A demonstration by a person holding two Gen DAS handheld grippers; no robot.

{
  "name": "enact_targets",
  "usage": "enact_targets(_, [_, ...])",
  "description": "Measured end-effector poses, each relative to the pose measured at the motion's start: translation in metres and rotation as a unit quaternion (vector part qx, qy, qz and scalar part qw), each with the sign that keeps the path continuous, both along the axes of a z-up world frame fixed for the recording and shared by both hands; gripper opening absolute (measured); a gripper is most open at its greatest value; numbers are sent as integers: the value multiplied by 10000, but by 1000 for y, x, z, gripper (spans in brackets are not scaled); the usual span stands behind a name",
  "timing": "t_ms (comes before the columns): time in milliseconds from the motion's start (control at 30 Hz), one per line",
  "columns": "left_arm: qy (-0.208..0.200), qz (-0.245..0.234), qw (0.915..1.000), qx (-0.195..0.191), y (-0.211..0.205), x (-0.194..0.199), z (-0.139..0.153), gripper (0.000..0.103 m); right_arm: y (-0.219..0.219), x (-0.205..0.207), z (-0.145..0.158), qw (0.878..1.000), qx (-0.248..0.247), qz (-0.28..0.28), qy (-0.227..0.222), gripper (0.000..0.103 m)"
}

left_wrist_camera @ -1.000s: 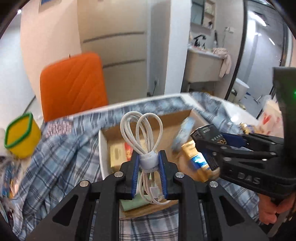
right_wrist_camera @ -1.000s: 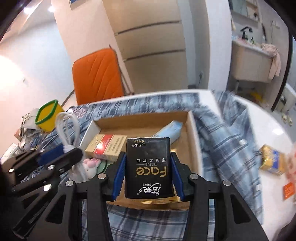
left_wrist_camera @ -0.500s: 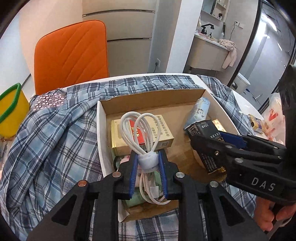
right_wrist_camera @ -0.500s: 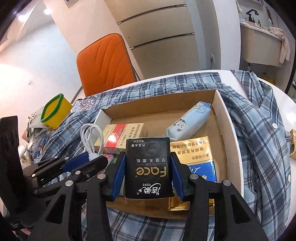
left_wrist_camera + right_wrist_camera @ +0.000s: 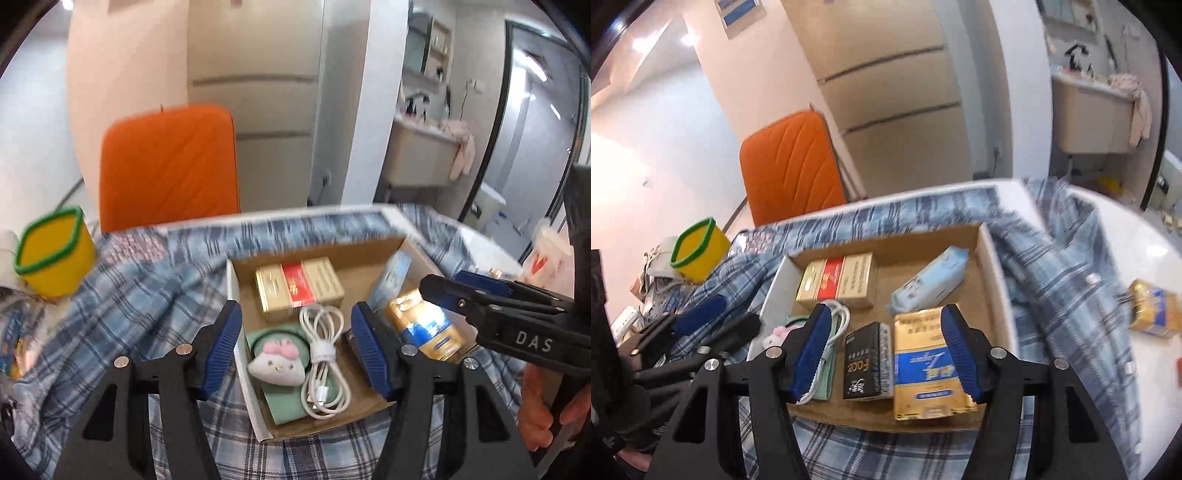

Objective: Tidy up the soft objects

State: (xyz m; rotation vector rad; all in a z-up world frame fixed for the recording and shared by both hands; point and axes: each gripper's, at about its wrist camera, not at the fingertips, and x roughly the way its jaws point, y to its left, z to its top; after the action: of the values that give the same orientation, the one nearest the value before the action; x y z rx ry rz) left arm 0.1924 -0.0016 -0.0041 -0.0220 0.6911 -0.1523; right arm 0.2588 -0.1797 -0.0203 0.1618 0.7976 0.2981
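Observation:
A cardboard box (image 5: 236,295) (image 5: 997,280) rests on a blue plaid shirt (image 5: 140,295) (image 5: 1067,266). Inside it lie a coiled white cable (image 5: 323,354), a white plush toy (image 5: 277,363) on a green pouch (image 5: 284,406), a gold-and-red pack (image 5: 299,286) (image 5: 836,282), a light blue tissue pack (image 5: 931,284), a gold-and-blue pack (image 5: 923,365) and a black tissue pack (image 5: 864,363). My left gripper (image 5: 295,349) hangs above the cable, jaws opening, touching nothing. My right gripper (image 5: 882,349) hangs above the black pack, jaws opening, pads clear of it.
An orange chair (image 5: 170,166) stands behind the table. A yellow cup with a green rim (image 5: 53,254) sits at the left. Another gold pack (image 5: 1154,308) lies on the white tabletop (image 5: 1137,236) at the right. A hand (image 5: 546,410) holds the right gripper.
Both grippers have opened and drawn up and back. The white cable dropped into the box beside the plush toy. The black tissue pack now lies in the box next to the gold-and-blue pack.

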Motion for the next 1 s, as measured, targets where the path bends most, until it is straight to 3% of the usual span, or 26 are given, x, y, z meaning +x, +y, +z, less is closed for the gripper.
enact_targets(167, [-890,118,9960,-17,1,-40,35,61,-14,-35,40,9963,-212,-171,-811,64])
enact_targets(333, [-1633,403,9857,-74,9,-77,67,67,-23,-70,75,9873,-331,-353,-1510,64])
enact_targets(467, [-2137,469,9757,-71,11,-103,81,90,-26,-101,95,9767,-507,-477,-2029,65])
enact_targets(500, [-2269,475,9727,-64,11,-110,83,101,-25,-108,98,9742,-551,-502,-2131,66])
enact_targets(533, [-2425,498,9689,-49,11,-117,84,103,-24,-113,101,9720,-576,-514,-2220,71])
enact_targets(700, [-2966,553,9533,126,6,-147,87,103,-22,-153,114,9522,-682,-627,-2910,102])
enact_targets(833, [-3224,535,9451,37,7,-166,88,103,-22,-178,117,9335,-839,-850,-3382,103])
enact_targets(1000, [-3415,570,9381,-31,11,-180,73,103,-24,-193,105,9284,-753,-866,-3533,103])
